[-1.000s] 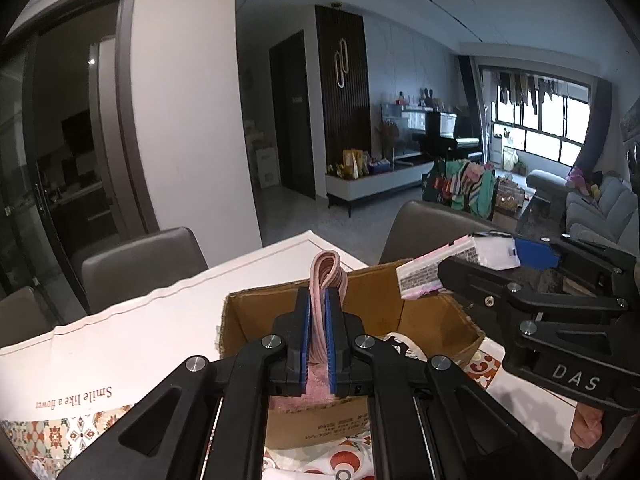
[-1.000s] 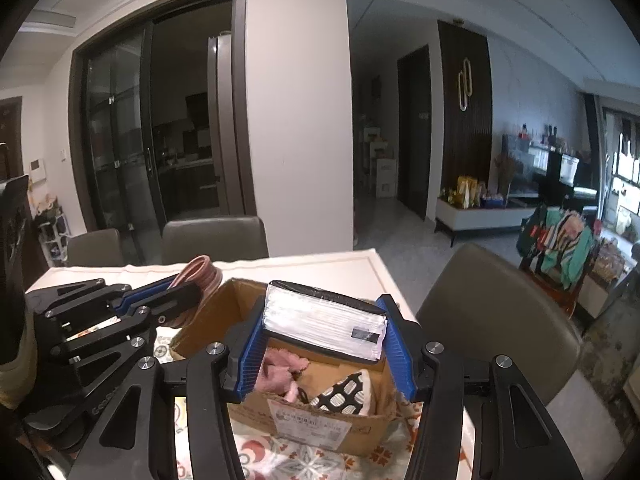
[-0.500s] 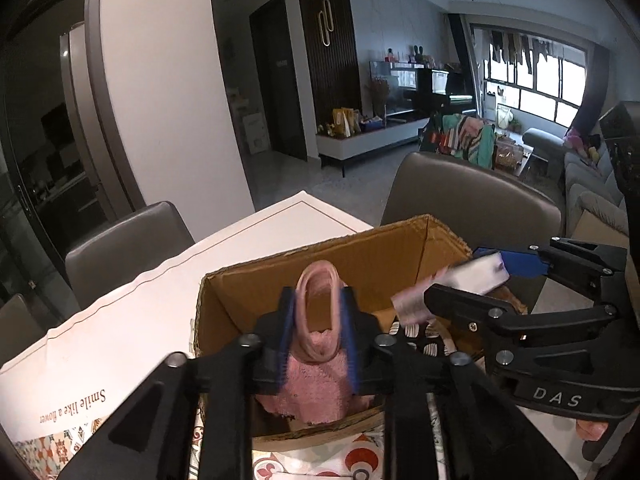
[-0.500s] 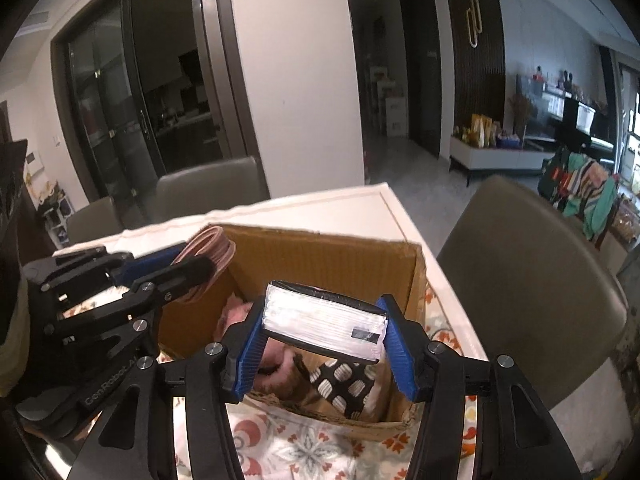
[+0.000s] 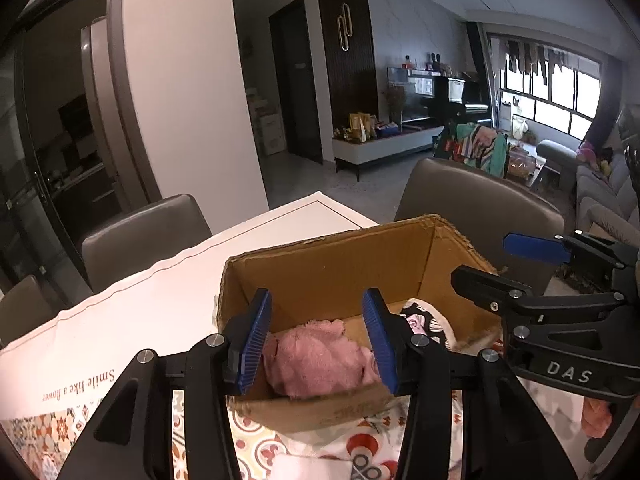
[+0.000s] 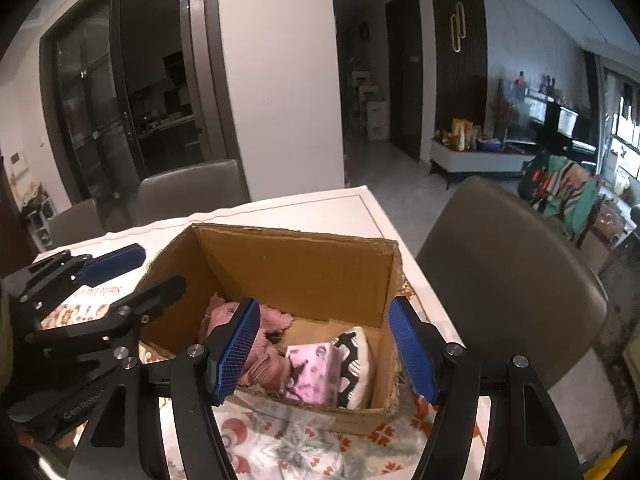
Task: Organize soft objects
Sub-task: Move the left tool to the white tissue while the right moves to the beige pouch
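Observation:
An open cardboard box (image 5: pixel 340 272) stands on the table. Inside it lies a crumpled pink cloth (image 5: pixel 320 356), straight below my left gripper (image 5: pixel 318 340). That gripper's jaws are opening and its blue pads touch nothing. In the right wrist view the same box (image 6: pixel 296 268) holds the pink cloth (image 6: pixel 264 356), a pink tissue pack (image 6: pixel 314 372) and a black-and-white patterned soft item (image 6: pixel 356 360). My right gripper (image 6: pixel 324 348) hovers over the pack, its jaws opening with nothing pressed between them. Each gripper shows in the other's view, the right gripper (image 5: pixel 508 264) and the left gripper (image 6: pixel 144 272).
The box sits on a flower-patterned cloth (image 6: pixel 288 444) over a white table (image 5: pixel 168 300). Grey chairs (image 5: pixel 144 236) stand behind the table, and another grey chair (image 6: pixel 508 272) at its right. A living room lies beyond.
The left gripper let go of the pink cloth, which dropped into the box. The right gripper released the tissue pack, which now lies in the box. Both pairs of jaws widened.

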Action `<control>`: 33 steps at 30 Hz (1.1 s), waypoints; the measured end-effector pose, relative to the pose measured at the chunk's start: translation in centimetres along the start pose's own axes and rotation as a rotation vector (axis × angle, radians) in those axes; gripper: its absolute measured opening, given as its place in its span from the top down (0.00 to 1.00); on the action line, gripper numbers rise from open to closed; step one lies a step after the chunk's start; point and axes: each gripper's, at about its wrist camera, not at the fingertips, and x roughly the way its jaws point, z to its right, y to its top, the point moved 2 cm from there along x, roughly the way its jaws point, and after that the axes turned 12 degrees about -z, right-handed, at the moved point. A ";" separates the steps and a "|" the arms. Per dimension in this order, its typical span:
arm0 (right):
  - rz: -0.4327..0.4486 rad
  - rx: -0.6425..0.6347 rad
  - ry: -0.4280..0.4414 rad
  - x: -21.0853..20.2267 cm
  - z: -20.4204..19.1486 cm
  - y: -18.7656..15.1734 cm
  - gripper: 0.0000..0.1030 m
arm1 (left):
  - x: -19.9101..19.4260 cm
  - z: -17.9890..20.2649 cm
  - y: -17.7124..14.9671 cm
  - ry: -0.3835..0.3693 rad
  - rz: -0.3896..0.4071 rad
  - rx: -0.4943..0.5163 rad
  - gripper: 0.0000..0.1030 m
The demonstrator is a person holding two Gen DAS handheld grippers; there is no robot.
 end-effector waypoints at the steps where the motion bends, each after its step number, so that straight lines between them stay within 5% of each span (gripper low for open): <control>1: 0.002 0.005 -0.003 -0.3 0.0 -0.2 0.34 | -0.4 0.0 -0.2 0.000 0.005 0.002 0.54; 17: 0.075 0.037 -0.039 -6.9 -2.6 -4.5 0.34 | -8.5 0.4 -5.2 0.071 0.109 0.026 0.54; 33: 0.090 0.095 -0.073 -9.8 -3.6 -12.6 0.34 | -10.7 1.7 -13.3 0.050 0.088 -0.028 0.54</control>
